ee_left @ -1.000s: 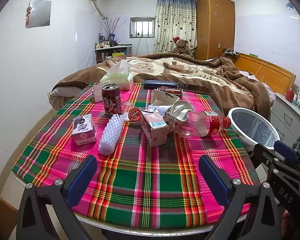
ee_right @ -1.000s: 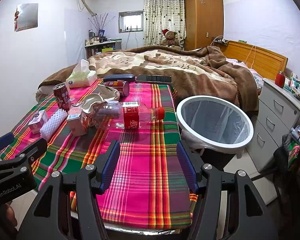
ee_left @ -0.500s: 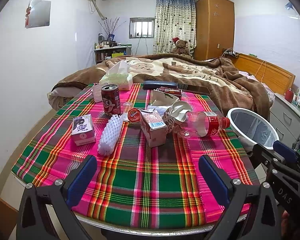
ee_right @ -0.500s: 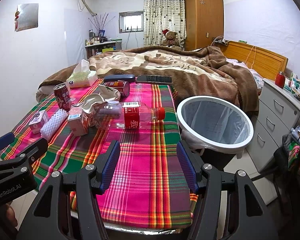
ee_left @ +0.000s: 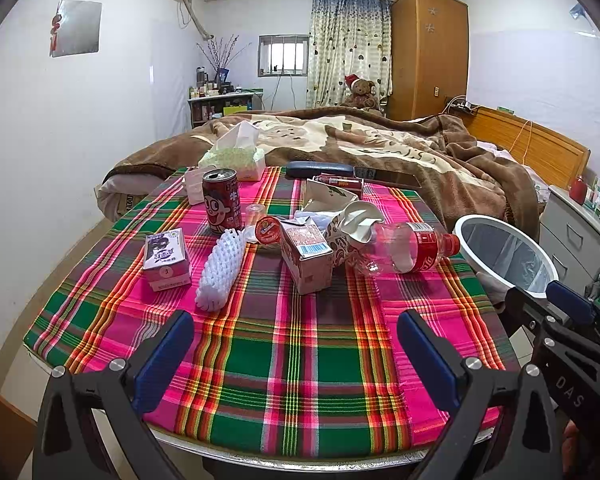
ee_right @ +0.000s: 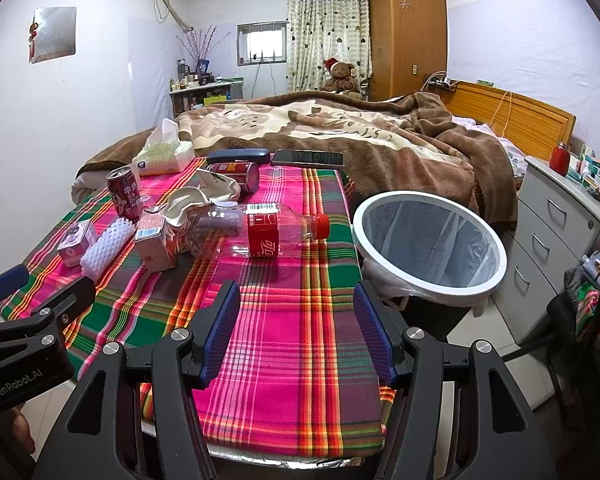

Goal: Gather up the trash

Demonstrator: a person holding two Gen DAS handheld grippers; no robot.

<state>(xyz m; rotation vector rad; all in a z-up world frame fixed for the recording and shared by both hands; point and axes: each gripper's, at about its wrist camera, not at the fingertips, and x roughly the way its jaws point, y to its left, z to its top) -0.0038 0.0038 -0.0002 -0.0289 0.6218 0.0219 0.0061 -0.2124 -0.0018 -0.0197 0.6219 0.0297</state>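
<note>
I have both tongs hovering over the near edge of the table, each spread wide with nothing between the blue ribbed pads. My left gripper [ee_left: 294, 340] fills the bottom of its frame; my right gripper [ee_right: 296, 320] sits low centre in its own.

The trash lies in a cluster across the middle of the plaid tablecloth [ee_left: 300, 360], a woven cloth of pink, green and red. A clear, dented plastic bottle [ee_right: 260, 230] with a red label and cap lies on its side, its cap end nearest the bin. Touching it on the left is a crumpled paper cup [ee_left: 350, 226], then a small carton [ee_left: 306, 254] standing tilted, a knobbly white foam sleeve [ee_left: 220, 268], and a little boxy purple carton [ee_left: 166, 260]. A red can [ee_left: 222, 200] stands upright behind them.

The bin [ee_right: 430, 240], round with a smooth white rim and a thin plastic liner, stands off the table's right edge, at centre right in the right wrist view.

Further back a tissue box [ee_left: 236, 156], a dark case [ee_right: 238, 156] and a phone [ee_right: 308, 157] lie along the table's far edge, against the furry brown blanket [ee_right: 380, 136].
</note>
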